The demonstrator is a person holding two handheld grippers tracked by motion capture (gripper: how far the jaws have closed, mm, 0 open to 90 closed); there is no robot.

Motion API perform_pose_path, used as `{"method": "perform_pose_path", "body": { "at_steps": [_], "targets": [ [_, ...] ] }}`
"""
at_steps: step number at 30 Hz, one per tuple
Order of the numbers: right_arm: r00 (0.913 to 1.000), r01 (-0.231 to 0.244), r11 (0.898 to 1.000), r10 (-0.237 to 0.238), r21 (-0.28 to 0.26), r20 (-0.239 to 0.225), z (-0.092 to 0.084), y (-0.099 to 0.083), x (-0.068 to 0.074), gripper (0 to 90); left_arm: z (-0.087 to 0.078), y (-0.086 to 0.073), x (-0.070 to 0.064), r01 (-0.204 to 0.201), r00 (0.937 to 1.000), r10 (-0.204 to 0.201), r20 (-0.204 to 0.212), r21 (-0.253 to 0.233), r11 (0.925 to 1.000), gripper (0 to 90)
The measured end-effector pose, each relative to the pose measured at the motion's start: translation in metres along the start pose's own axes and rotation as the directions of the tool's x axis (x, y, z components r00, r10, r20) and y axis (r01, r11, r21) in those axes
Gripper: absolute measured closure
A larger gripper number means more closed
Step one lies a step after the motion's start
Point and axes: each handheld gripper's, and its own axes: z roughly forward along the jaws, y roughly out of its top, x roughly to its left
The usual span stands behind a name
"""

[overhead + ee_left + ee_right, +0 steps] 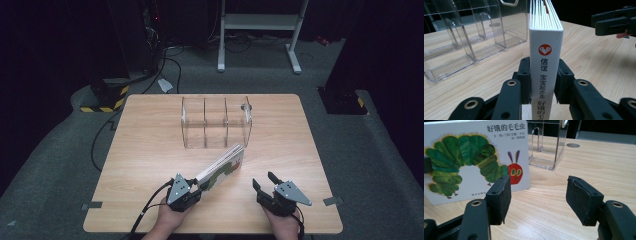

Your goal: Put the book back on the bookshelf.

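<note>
Seen from the high view, a wooden tabletop fills the centre of the frame, with two hands entering from the bottom edge.

At lower left of centre, the left hand-held gripper is pinching a book by its spine end. In the left gripper view, the two black jaws press against either side of the white spine, low in the frame, and the book stands upright on its edge between them. The spine carries a red round logo and Chinese characters, and the thick board pages show along the top edge. In the high view the book's long axis runs diagonally, from the gripper at lower left up toward the upper right, so its far end points at the rack and sits just below the rack's right corner.

In the upper centre of the tabletop stands a clear plastic rack with three compartments, all without contents.

At lower right of centre, the right hand-held gripper has its jaws spread wide and holds nothing. In the right gripper view, bare wood shows between the two jaws, and the book's cover, with a green caterpillar and red head, stands at the upper left of the frame.
</note>
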Motion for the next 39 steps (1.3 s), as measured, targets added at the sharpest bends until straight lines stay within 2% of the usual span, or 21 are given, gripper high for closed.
{"method": "perform_pose_path", "body": {
  "at_steps": [17,31,39],
  "targets": [
    [0.9999,-0.01,1.0,0.01,-0.002,0.003,0.001,0.0,-0.001,37.8,-0.015,-0.003,0.006,-0.001,0.9999,0.001,-0.016,0.015,0.9999,74.0],
    [1.0,0.004,1.0,-0.004,-0.004,0.002,0.003,-0.002,-0.003,40.3,-0.029,-0.007,0.015,0.004,0.9991,-0.003,-0.042,0.018,0.9998,74.0],
    [0.9992,0.017,1.0,-0.018,0.026,0.036,0.004,-0.002,-0.007,40.8,-0.038,-0.009,0.021,0.0,0.9971,0.001,-0.076,0.022,0.9997,74.0]
  ]
}}
